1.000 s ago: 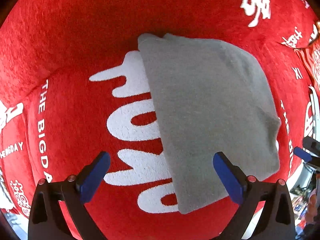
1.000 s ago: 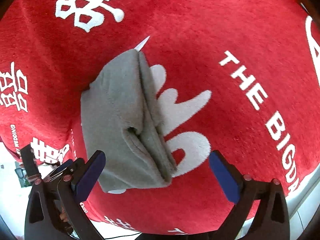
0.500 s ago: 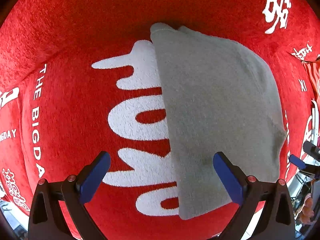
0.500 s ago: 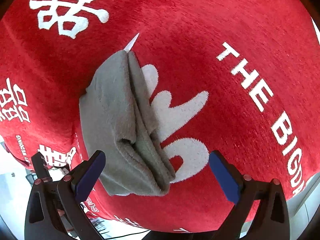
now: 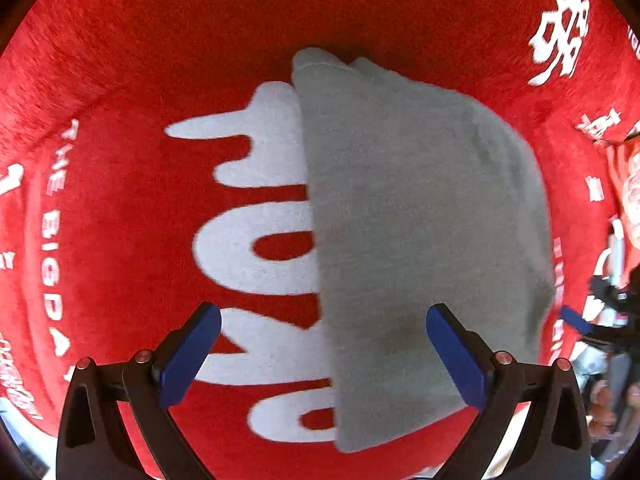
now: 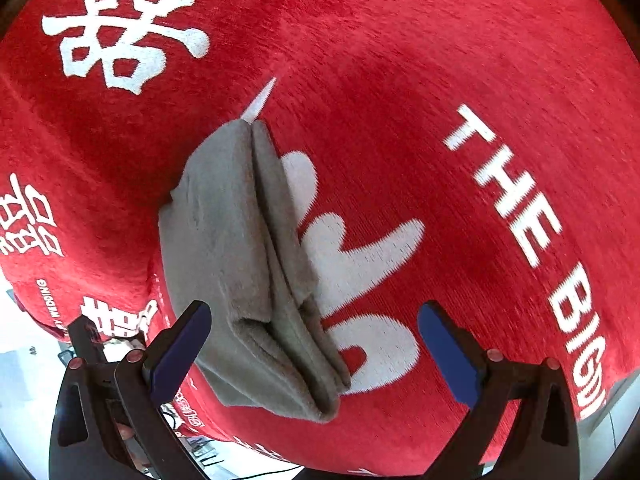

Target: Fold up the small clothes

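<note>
One folded grey garment [image 5: 420, 232] lies on the red cloth [image 5: 140, 240] with white lettering that covers the worktop. Two tools hover above it: the left tool [image 5: 322, 354] and the right tool [image 6: 314, 350], both spread wide and holding nothing.

Your red cloth [image 5: 120, 220] (white lettering all over it) covered the surface, and the folded grey garment [image 5: 420, 220] lay flat on it.
</note>
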